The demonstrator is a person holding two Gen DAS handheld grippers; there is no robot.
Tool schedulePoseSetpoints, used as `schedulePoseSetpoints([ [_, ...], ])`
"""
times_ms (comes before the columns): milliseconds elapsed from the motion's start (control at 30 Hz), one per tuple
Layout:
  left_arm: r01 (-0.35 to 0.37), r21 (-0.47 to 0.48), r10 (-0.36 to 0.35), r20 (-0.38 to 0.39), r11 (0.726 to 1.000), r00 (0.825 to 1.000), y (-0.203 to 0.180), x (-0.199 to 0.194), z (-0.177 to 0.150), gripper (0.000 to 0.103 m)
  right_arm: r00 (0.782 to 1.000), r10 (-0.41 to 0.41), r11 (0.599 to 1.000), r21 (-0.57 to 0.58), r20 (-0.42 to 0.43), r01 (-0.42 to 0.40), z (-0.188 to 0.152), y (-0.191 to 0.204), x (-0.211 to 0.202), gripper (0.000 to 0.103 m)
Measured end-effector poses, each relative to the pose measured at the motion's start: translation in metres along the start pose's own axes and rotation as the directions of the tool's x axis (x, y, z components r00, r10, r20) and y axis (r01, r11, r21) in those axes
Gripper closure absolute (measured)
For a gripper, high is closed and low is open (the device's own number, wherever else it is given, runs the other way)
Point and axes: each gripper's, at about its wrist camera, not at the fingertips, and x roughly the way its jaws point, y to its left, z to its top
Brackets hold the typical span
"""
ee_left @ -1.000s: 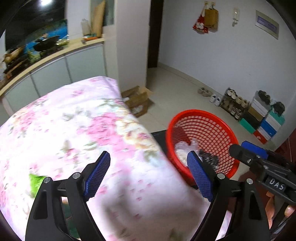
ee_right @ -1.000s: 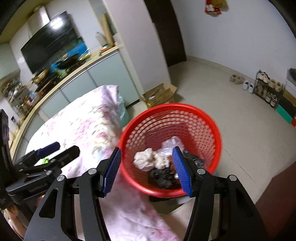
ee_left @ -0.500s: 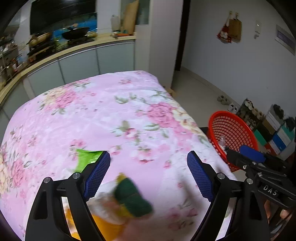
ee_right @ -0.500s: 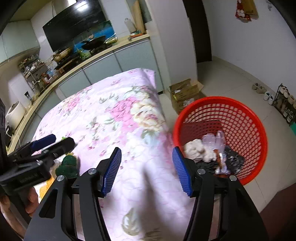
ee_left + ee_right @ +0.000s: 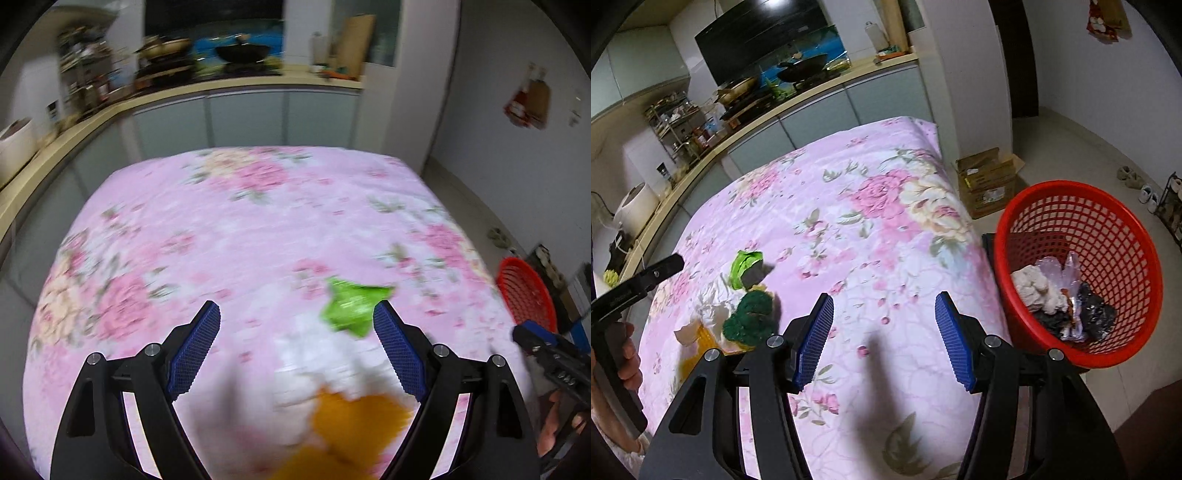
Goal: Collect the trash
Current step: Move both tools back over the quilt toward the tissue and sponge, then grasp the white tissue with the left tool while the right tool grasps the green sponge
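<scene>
Risk: the trash lies bunched on the floral table [image 5: 886, 221]. The green wrapper [image 5: 351, 306], white paper [image 5: 713, 314], orange piece [image 5: 354, 417] and dark green scrubber [image 5: 753, 321] touch or overlap. A closing tool could take two items at once, or pinch the soft cloth cover with them and drag it. The left view is blurred, so aim is uncertain. The basket [image 5: 1108, 354] stands off the table's right edge, well apart from the pile; a loose hold could drop a piece on the floor.

Left tool [image 5: 295, 347]: released, jaws wide, empty, over the pile. Right tool [image 5: 884, 336]: released, empty, above bare cloth between pile and basket.

Orientation: in the left view the wrapper is crumpled, its long axis running from near left to far right. The scrubber is roundish, with no clear axis.
</scene>
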Motion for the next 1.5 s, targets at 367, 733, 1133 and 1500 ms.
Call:
schedulePoseSetpoints([
  [367, 0.006, -0.063, -0.009, -0.051, 0.998, 0.999, 0.043, 0.002, -0.035, 0.021, 0.999, 0.034, 0.998, -0.046, -0.027, -0.035, -0.001, 0.019, 0.011, 0.047],
  [733, 0.071, 0.064, -0.066, -0.077, 0.995, 0.995, 0.018, 0.022, -0.049, 0.021, 0.999, 0.029, 0.996, -0.08, -0.037, -0.031, 0.001, 0.031, 0.016, 0.047],
  [1133, 0.18, 0.021, -0.177, -0.117, 0.983, 0.977, 0.02, 0.047, -0.048, 0.049, 0.991, 0.101, 0.982, -0.149, -0.092, -0.115, -0.004, 0.064, 0.029, 0.047],
  [1500, 0.171, -0.007, -0.171, -0.096, 0.985, 0.981, 0.038, 0.041, -0.05, 0.069, 0.969, 0.173, 0.961, -0.184, -0.178, -0.206, -0.011, 0.092, 0.052, 0.047],
])
